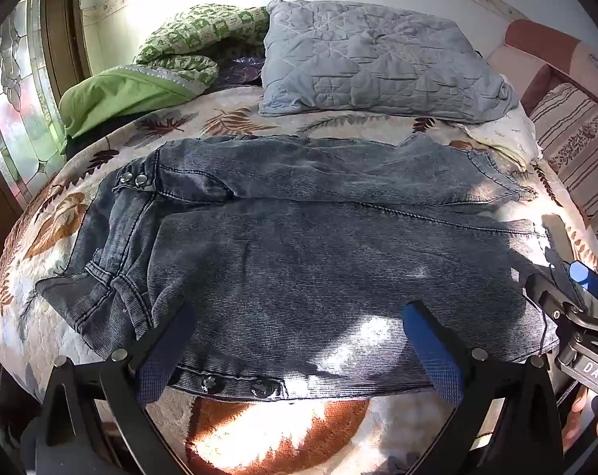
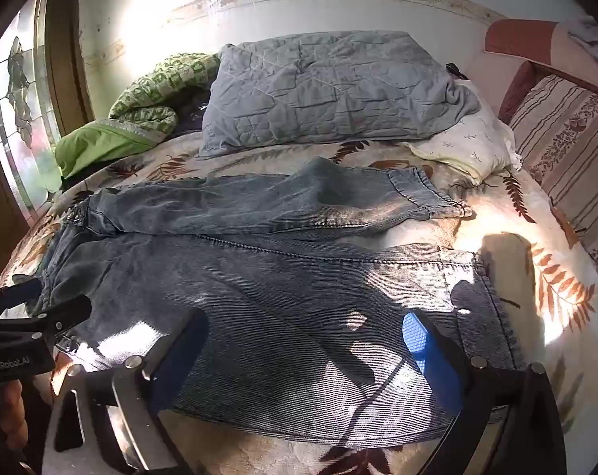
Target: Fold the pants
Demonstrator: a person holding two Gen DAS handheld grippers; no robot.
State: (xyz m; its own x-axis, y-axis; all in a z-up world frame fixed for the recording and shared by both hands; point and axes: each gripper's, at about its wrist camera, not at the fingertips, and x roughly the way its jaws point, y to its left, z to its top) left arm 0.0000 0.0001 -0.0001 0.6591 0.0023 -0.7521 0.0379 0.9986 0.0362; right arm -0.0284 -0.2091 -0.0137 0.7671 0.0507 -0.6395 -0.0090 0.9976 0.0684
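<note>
Left wrist view | pants (image 1: 299, 245) flat on bed (image 1: 259, 427), unfolded | both hand-held grippers wide, empty, just above near edge | all folds left

Faded grey-blue denim on a leaf-printed bed

The pants (image 1: 299, 245) are seen in washed grey-blue; the bedspread (image 1: 235, 122) is cream with rust-brown leaves, the pillow (image 1: 378, 63) quilted grey-blue, the blanket (image 1: 188, 39) green-and-white patterned.
</note>
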